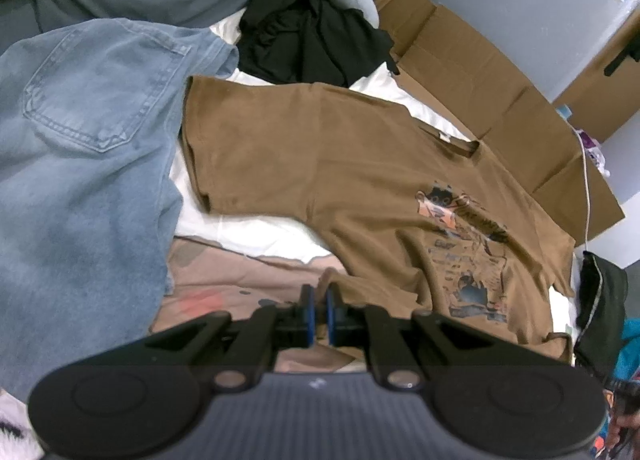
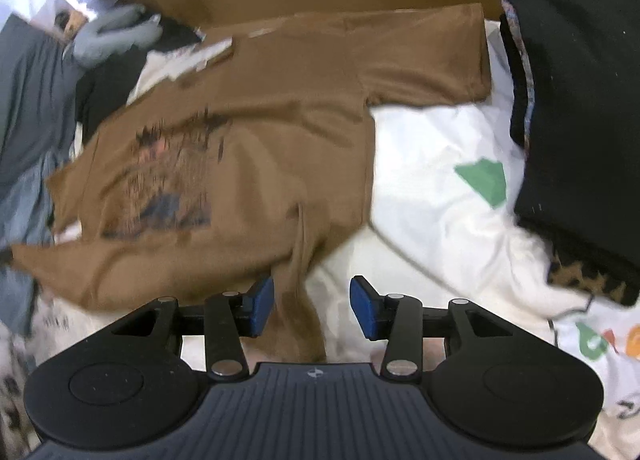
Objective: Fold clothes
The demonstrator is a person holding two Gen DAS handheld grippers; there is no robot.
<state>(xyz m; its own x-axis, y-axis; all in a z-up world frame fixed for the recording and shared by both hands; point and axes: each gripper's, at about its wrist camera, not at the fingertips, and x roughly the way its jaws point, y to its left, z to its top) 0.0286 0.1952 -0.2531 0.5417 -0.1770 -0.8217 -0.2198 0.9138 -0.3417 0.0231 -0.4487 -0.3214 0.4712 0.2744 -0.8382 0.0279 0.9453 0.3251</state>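
Note:
A brown T-shirt (image 1: pixel 340 163) with a printed graphic lies spread face up on the white bedding (image 1: pixel 240 219). My left gripper (image 1: pixel 319 310) is shut on a bottom corner of its hem, with the blue pads (image 1: pixel 307 312) almost touching. In the right wrist view the same brown T-shirt (image 2: pixel 248 119) stretches away from me, and a ridge of its lower hem runs down between my fingers. My right gripper (image 2: pixel 312 306) is open, its blue pads (image 2: pixel 260 306) wide apart on either side of that ridge, not pressing it.
Light blue jeans (image 1: pixel 80 147) lie left of the shirt, with a black garment (image 1: pixel 312 43) and flattened cardboard (image 1: pixel 500 91) behind. A folded black garment (image 2: pixel 580 119) sits right of the shirt on the patterned white bedding (image 2: pixel 440 187). Grey clothing (image 2: pixel 32 91) lies at far left.

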